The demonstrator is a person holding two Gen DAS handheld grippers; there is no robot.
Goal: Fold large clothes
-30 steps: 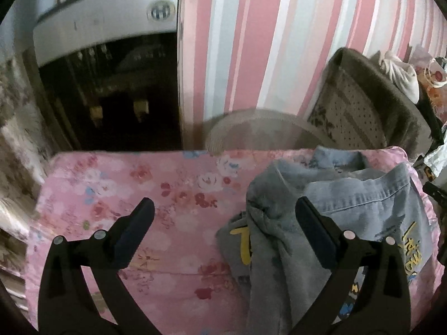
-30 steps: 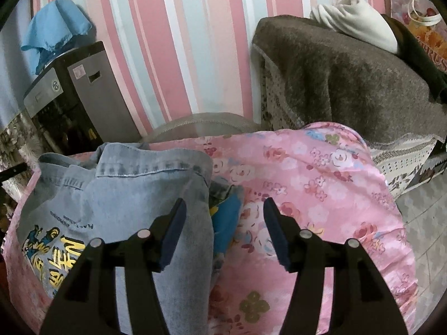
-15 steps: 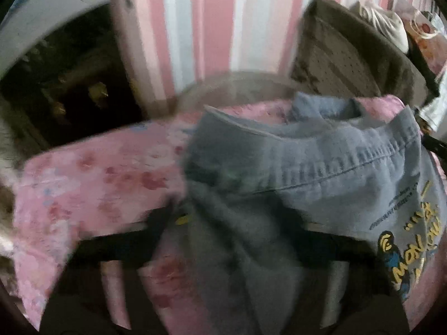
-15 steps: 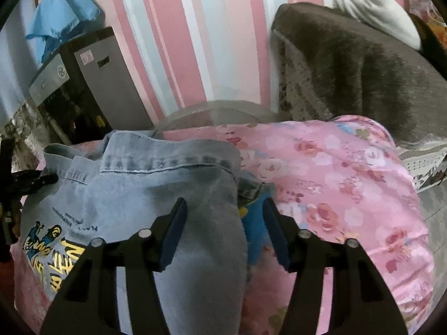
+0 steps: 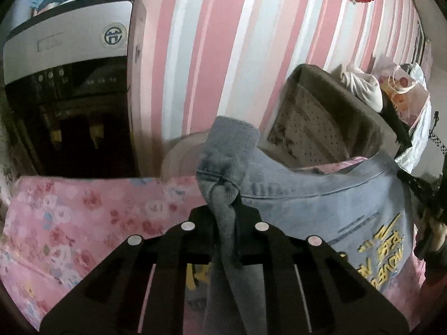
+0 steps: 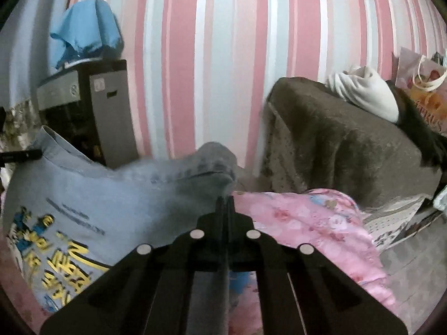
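2 grippers, both clenched on the same garment. Left gripper (image 5: 225, 217) pinches a bunched wad of the denim jacket (image 5: 321, 206) at 1 end of its top edge; cloth is squeezed between the jaws and trails down over the tool. Right gripper (image 6: 225, 209) has its jaws fully together on the other end, with a thinner layer of cloth in the pinch.

Jacket hangs between the 2 grips, lifted partly off the pink floral sheet (image 5: 83, 217); the printed yellow lettering (image 6: 64, 262) faces up and the lower part seems to rest on the sheet. Top hem sags a bit in the middle, so tension looks uneven.

My read on doing this step well:
- spread the 2 grips apart until the hem runs straight, no more; the left grip holds a thick wad, and it could slip if yanked
- keep both ends level so the fold line lands square
- carry the edge over in 1 slow sweep, let the body drape flat on the sheet before letting go

Beyond the bed: a brown covered chair (image 6: 349, 139) on the right side, a dark cabinet (image 5: 69, 97) on the left, and the striped wall (image 6: 223, 55) behind.
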